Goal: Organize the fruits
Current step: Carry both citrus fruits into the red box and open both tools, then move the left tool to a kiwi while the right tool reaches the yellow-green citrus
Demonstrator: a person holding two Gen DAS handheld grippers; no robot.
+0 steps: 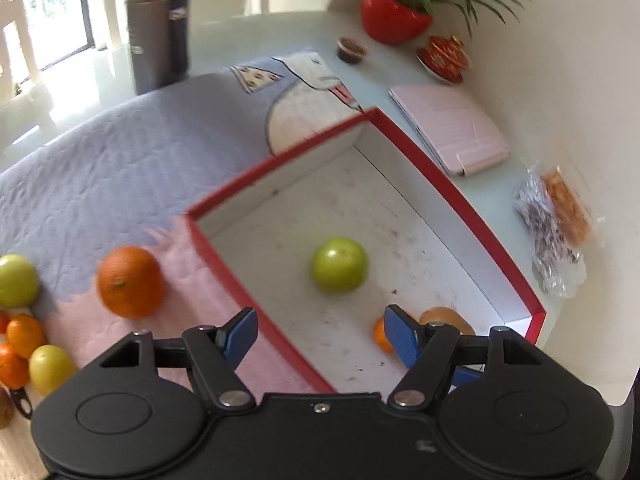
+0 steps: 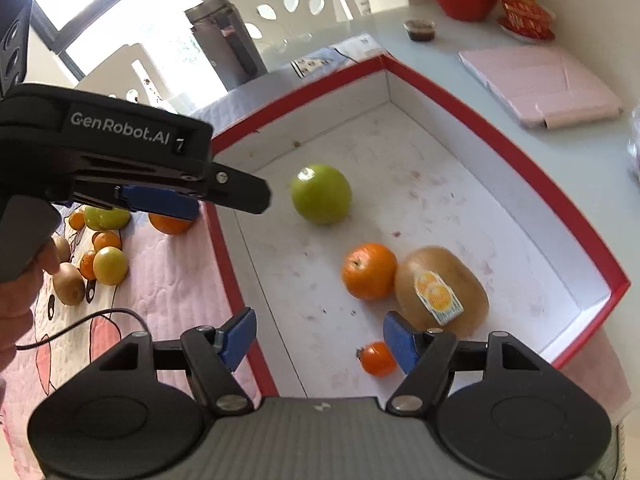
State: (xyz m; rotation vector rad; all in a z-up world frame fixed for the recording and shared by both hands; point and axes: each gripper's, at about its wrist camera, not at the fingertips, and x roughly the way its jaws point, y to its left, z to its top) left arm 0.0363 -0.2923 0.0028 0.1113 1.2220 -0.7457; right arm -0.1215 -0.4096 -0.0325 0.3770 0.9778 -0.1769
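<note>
A red-rimmed white box (image 1: 460,196) (image 2: 500,132) holds a green apple (image 1: 340,265) (image 2: 321,194), an orange (image 2: 369,271), a stickered kiwi (image 2: 442,296) and a small orange fruit (image 2: 378,358). My left gripper (image 1: 320,334) is open and empty above the box's near wall; it also shows in the right wrist view (image 2: 192,200). My right gripper (image 2: 316,338) is open and empty over the box's near end. Outside the box on the left lie an orange (image 1: 130,282) (image 2: 170,222), green apples (image 1: 16,286) (image 2: 106,218), small oranges (image 1: 24,336) and kiwis (image 2: 70,282).
A quilted pink and lilac cloth (image 1: 100,168) covers the table. A grey flask (image 1: 156,28), a red plant pot (image 1: 394,12), a small sauce cup (image 1: 352,50), a pink case (image 1: 452,128) and a snack bag (image 1: 556,232) stand around. A cable (image 2: 92,320) crosses the cloth.
</note>
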